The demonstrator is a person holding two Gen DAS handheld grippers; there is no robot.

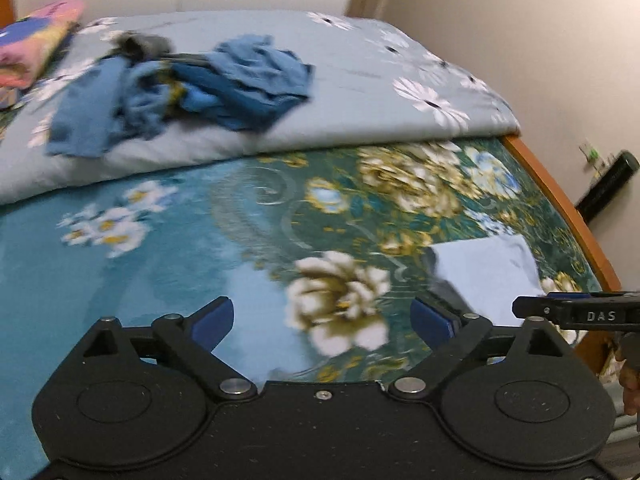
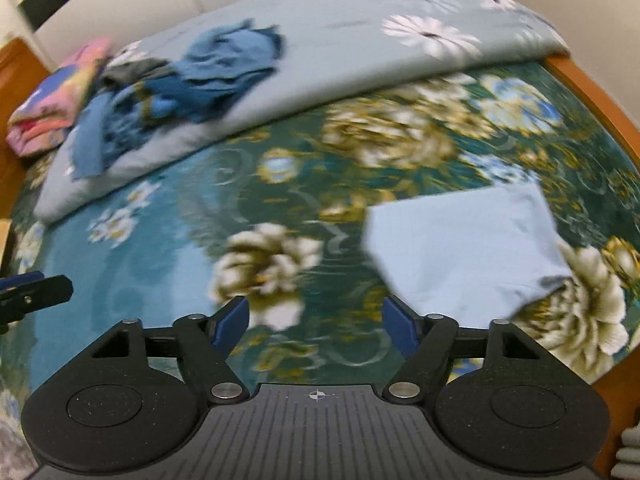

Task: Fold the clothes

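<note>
You are holding both grippers above the bed, angled down at its floral bedspread (image 2: 168, 248), and both views are smeared with blur. Your left gripper (image 1: 322, 318) is standing wide apart with nothing between its blue pads (image 1: 214, 318); only the teal spread with its cream flowers is showing through the gap. Your right gripper (image 2: 316, 316) is likewise released, its pads (image 2: 234, 318) spread and gripping nothing.

The folded pale blue garment (image 2: 464, 248) is lying flat on the bedspread toward the right edge of the bed, just ahead and to the right of your right gripper's right finger; in the left wrist view it (image 1: 484, 268) is sitting just beyond the right finger, partly hidden by it. The heap of unfolded blue clothes (image 1: 208, 88) is resting well apart from it, on the grey daisy-print quilt (image 1: 360, 92) that is lying folded across the far part of the bed, toward the far left corner. A pink and multicoloured folded stack (image 1: 36, 40) is sitting at the quilt's far left end, beside the heap.

The wooden bed frame (image 1: 560, 208) is running along the right edge, with a plain cream wall (image 1: 520, 40) behind it and a dark bar-shaped object (image 1: 608, 184) against that wall. The tip of your right gripper (image 1: 576, 312) is poking into the left wrist view at the right, and part of a hand (image 1: 630, 380) is showing below it.
</note>
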